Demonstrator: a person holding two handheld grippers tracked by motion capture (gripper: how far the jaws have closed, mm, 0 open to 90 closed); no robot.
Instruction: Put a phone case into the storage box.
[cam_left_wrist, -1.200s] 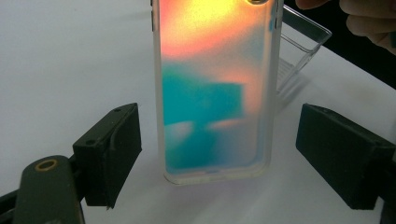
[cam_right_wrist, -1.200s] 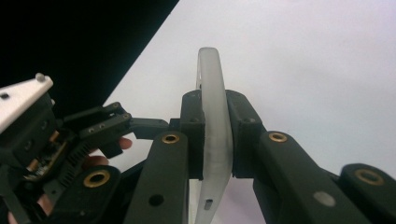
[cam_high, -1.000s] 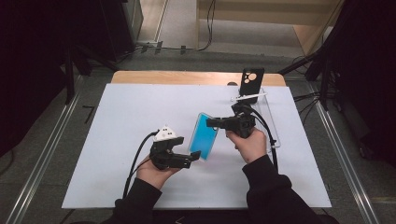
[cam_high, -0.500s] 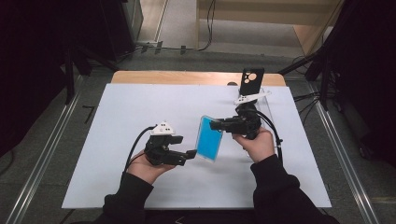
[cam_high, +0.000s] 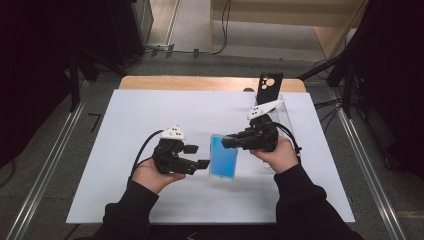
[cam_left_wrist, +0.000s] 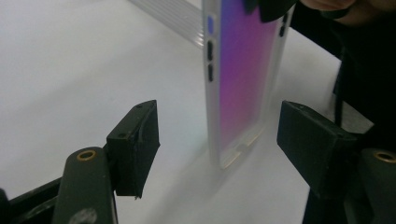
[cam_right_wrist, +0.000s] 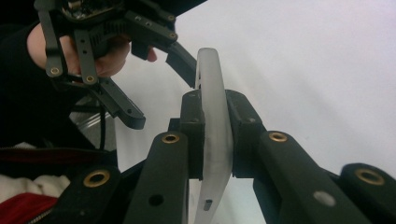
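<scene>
The right gripper (cam_high: 227, 142) is clamping a blue-screened phone in a frosted translucent case (cam_high: 223, 156), and in the right gripper view its two black jaws are pressing flat against both faces of that case (cam_right_wrist: 214, 116), gripping it edge-on near one end. The phone is standing upright on its lower end on the white table sheet (cam_high: 150, 115), near the middle of that sheet and somewhat toward the person's side, with its bottom edge touching the surface in the left gripper view (cam_left_wrist: 238, 79). The left gripper (cam_high: 204, 164) is sitting just beside the phone on its left, low over the sheet, with its jaws spread wide; in the left gripper view the two black pads (cam_left_wrist: 135, 144) are standing apart on either side of the phone's lower end, not touching it. The same open gripper (cam_right_wrist: 166, 74) is appearing in the right gripper view, one jaw tip just beside the case's rim. A black phone case with round camera holes (cam_high: 270, 86) is leaning upright in a clear plastic stand (cam_high: 282, 107) well beyond the phone, at the far right edge of the sheet.
</scene>
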